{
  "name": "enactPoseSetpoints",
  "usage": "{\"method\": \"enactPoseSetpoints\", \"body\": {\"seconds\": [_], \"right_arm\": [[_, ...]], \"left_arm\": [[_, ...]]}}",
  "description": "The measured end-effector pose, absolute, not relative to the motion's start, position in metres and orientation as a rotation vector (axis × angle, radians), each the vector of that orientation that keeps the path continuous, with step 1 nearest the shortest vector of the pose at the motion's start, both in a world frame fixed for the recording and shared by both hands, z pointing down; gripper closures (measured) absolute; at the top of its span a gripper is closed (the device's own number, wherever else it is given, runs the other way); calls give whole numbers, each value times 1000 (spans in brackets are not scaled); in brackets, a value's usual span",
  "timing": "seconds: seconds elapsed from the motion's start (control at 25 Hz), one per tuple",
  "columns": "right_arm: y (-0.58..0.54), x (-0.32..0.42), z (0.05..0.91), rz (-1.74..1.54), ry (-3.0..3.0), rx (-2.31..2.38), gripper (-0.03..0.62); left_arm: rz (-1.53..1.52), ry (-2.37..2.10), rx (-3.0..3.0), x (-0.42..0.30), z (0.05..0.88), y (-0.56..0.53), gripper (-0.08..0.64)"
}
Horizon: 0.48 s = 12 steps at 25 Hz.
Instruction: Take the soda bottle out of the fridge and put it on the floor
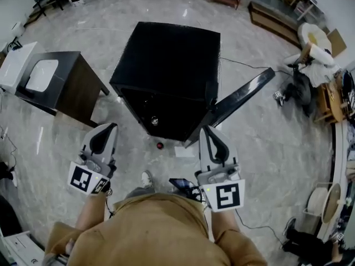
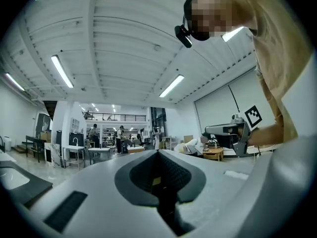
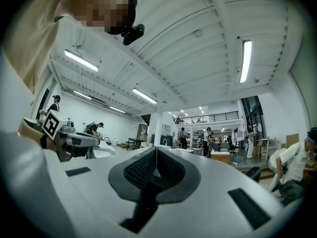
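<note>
We held the white and grey left gripper [image 1: 110,127] and the matching white and grey right gripper [image 1: 206,131] side by side in front of our tan shirt [image 1: 150,231], both pointing toward the small black box-shaped fridge [image 1: 166,60]. In the left gripper view, the jaws of the left gripper [image 2: 158,153] were pressed together with nothing between them, and the view beyond them looked out across a large bright hall. In the right gripper view, the jaws of the right gripper [image 3: 155,151] were likewise closed on nothing. Each of those views caught the other gripper off to one side, and the left gripper view showed the black-and-white marker cube [image 2: 253,115] of the right one.

The fridge stood on the pale grey polished stone floor [image 1: 266,148] with its black fridge door [image 1: 244,96] swung open to the right. The soda bottle [image 1: 160,146], seen from above as a small dark round shape with a red cap, was on the floor just in front of the open fridge, between the two grippers and apart from both. A small shiny round thing [image 1: 154,121] showed inside the dark opening; we could not tell what it was. A white sheet of paper [image 1: 183,151] lay on the floor just to the right of the bottle. Left of the fridge stood a dark brown cabinet [image 1: 77,87] with a white basin [image 1: 41,75] set in its top.
</note>
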State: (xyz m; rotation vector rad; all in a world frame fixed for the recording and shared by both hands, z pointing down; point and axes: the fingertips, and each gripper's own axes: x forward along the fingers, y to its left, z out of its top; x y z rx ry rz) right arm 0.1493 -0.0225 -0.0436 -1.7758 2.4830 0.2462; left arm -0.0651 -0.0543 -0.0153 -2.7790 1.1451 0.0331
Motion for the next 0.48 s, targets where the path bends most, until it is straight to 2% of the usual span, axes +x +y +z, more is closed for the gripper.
{"method": "enactPoseSetpoints", "body": {"seconds": [0.48], "right_arm": [[-4,159,-80,366,2472,-1763,591]], "left_arm": [[115,1300,-2697,-98,-45,-31,558]]}}
